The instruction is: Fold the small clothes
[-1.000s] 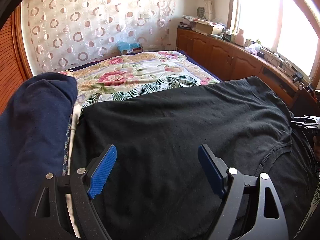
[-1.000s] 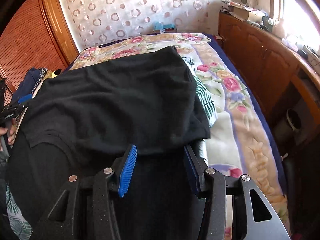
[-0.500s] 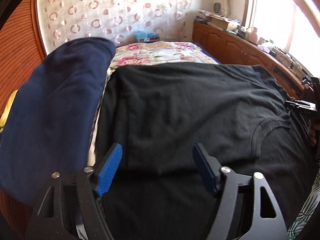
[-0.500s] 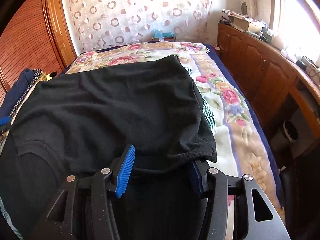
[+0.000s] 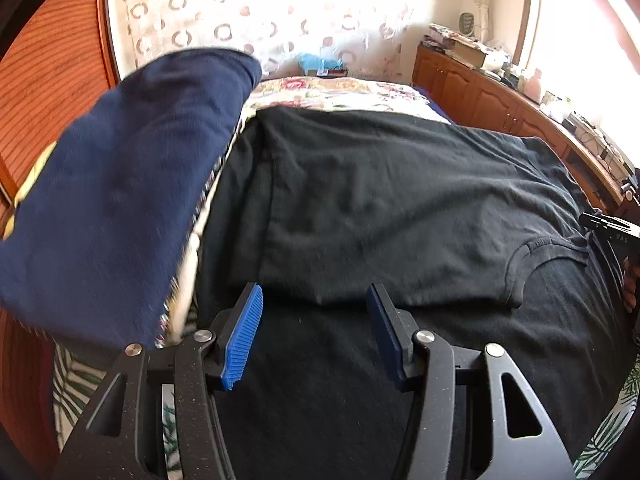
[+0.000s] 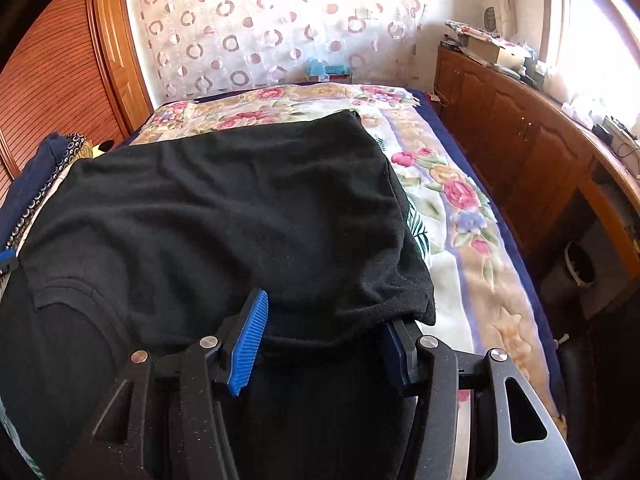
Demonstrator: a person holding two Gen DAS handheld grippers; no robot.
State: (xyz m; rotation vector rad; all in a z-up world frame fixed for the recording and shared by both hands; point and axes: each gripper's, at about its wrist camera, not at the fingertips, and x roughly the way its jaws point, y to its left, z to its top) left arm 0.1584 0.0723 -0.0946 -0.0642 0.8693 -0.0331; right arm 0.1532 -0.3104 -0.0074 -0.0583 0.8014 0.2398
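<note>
A black T-shirt (image 5: 380, 208) lies spread on the bed with its upper part folded toward me and its collar (image 5: 532, 252) at the right. My left gripper (image 5: 313, 294) hovers over the near folded edge. Its jaws are closing, with cloth lying flat between the blue pads (image 5: 244, 340) and no pinch showing. In the right wrist view the same T-shirt (image 6: 224, 216) drapes a corner over the right finger of my right gripper (image 6: 324, 314). Fabric lies between the half-open jaws, and the right pad is mostly hidden.
A navy garment (image 5: 120, 200) is piled at the shirt's left. The floral bed cover (image 6: 460, 200) shows to the right of the shirt. Wooden cabinets (image 6: 520, 152) and a bin (image 6: 576, 268) line the right side. A wooden wardrobe (image 6: 60, 72) stands left.
The left gripper has shifted toward the shirt's near-left edge beside the navy pile, and its jaws have narrowed. The right gripper has stayed in place with the shirt corner over it.
</note>
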